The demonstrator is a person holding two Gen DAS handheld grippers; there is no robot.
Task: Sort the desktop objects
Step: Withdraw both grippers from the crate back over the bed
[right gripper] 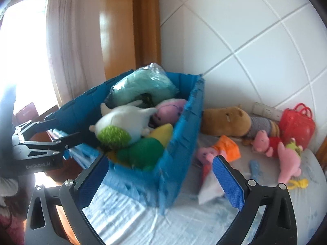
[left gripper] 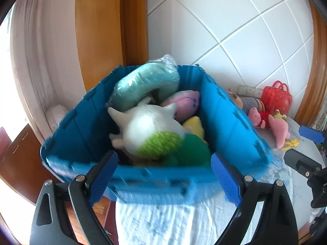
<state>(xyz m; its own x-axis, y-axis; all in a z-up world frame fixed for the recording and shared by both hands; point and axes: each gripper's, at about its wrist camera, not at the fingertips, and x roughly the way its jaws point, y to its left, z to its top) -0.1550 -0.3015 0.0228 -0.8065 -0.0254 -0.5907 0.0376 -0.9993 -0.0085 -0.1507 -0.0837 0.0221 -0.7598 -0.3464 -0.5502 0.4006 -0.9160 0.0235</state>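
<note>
**blue crate packed with plush, more toys on the cloth beside it**

the left gripper (left gripper: pixel 164 175) hangs just in front of the blue crate (left gripper: pixel 231 122), its blue-padded fingers (left gripper: pixel 225 179) spread wide and holding nothing. the right gripper (right gripper: pixel 161 181) is likewise wide apart and empty, near the crate's closest corner.

the crate sits on a pale blue-patterned cloth (right gripper: pixel 143 220) and is full — a white plush with a green patch (left gripper: pixel 147 128) on top, a teal cushion in clear wrap (left gripper: pixel 143 83) leaning at the back, a pink-purple plush (left gripper: pixel 186 104), a yellow one (left gripper: pixel 194 125) and a green one (left gripper: pixel 194 151).

to the crate's right, on the cloth, lie a brown capybara plush (right gripper: pixel 226 120), a small pink pig in red (right gripper: pixel 265 143), a pink dolphin-like plush (right gripper: pixel 290 163), an orange packet (right gripper: pixel 226 148) and a red toy bag (right gripper: pixel 296 126) — all outside the crate.
</note>
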